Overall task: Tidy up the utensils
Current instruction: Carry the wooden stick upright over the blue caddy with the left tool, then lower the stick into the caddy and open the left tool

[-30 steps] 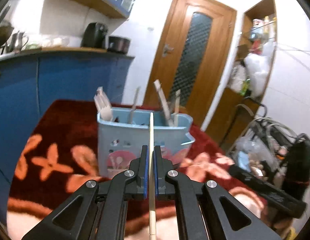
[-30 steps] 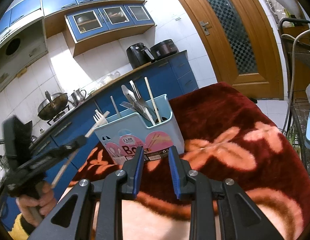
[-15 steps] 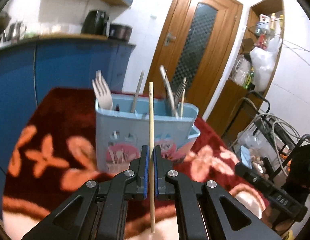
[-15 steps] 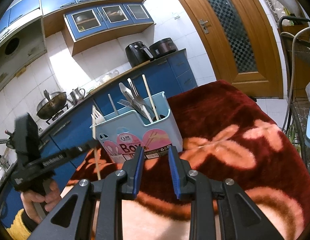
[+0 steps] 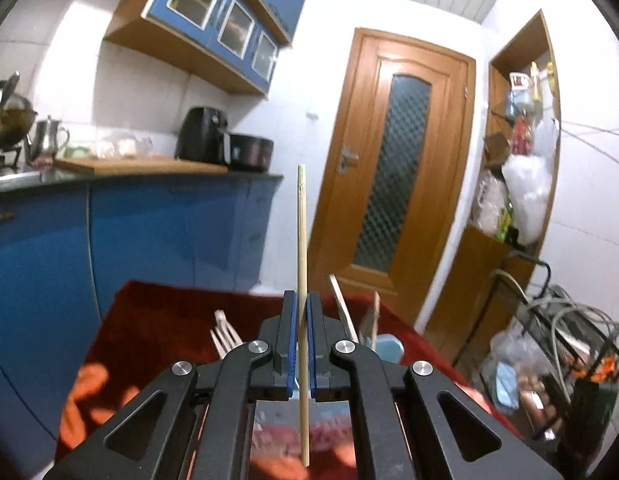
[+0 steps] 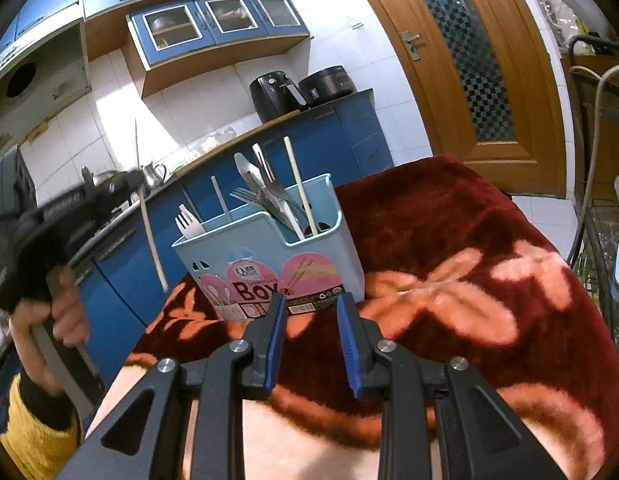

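Note:
My left gripper (image 5: 302, 300) is shut on a wooden chopstick (image 5: 301, 232) and holds it upright. In the right wrist view the left gripper (image 6: 137, 182) holds that chopstick (image 6: 149, 236) in the air, above and left of the light blue utensil box (image 6: 277, 256). The box holds a white plastic fork (image 6: 187, 222), metal cutlery (image 6: 265, 196) and another chopstick (image 6: 299, 184). In the left wrist view only the box rim (image 5: 387, 344) and utensil tips show behind the fingers. My right gripper (image 6: 311, 300) is open and empty, just in front of the box.
The box stands on a dark red blanket with orange flowers (image 6: 449, 280). Blue kitchen cabinets (image 5: 149, 240) and a counter with an air fryer (image 5: 201, 136) are at the left. A wooden door (image 5: 393, 176) and a cluttered shelf (image 5: 517, 168) are at the right.
My left gripper has risen with the chopstick, from level with the box to above it, and tilted up. The right gripper has stayed open in front of the box.

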Demonstrator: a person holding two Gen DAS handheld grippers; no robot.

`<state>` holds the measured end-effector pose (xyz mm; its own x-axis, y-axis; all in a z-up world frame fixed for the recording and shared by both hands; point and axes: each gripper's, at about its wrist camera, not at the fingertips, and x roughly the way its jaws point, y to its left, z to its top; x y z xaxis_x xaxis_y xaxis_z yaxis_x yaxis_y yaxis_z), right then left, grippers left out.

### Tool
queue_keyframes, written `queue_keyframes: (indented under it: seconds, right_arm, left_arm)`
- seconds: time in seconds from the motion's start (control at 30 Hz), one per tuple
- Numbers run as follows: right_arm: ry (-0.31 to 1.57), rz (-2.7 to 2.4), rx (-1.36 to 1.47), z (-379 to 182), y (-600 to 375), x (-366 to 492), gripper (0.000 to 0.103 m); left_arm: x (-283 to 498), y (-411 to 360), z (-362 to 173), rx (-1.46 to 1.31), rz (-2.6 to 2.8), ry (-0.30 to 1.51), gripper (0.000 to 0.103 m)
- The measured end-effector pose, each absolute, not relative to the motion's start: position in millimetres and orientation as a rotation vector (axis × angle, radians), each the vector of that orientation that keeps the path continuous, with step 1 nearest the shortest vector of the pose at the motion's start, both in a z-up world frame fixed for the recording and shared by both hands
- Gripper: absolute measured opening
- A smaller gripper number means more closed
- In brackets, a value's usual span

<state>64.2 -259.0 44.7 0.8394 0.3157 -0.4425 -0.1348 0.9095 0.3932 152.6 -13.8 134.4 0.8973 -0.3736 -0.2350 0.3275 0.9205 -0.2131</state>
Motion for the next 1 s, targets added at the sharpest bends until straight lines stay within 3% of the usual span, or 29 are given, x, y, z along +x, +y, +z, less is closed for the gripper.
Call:
queue_keyframes:
  seconds: [0.33,0.77,1.0]
  right_arm:
    - [0.525,0.266,0.309,47.0,-240.3,73.5,0.031]
    - [0.546,0.265,0.304,40.6,-236.9,80.8,0.034]
    - [0.530,0.265,0.291,45.8,-232.7,74.4,0.034]
  left_arm:
    - [183.9,-18.2,144.1,-0.135,-0.278,0.117,0.004]
    - [197.5,-18.3,88.1,-0.146,-0.284,0.269,0.005]
    - [182.7,-15.8,84.3,-0.134,-0.288,0.356,0.022]
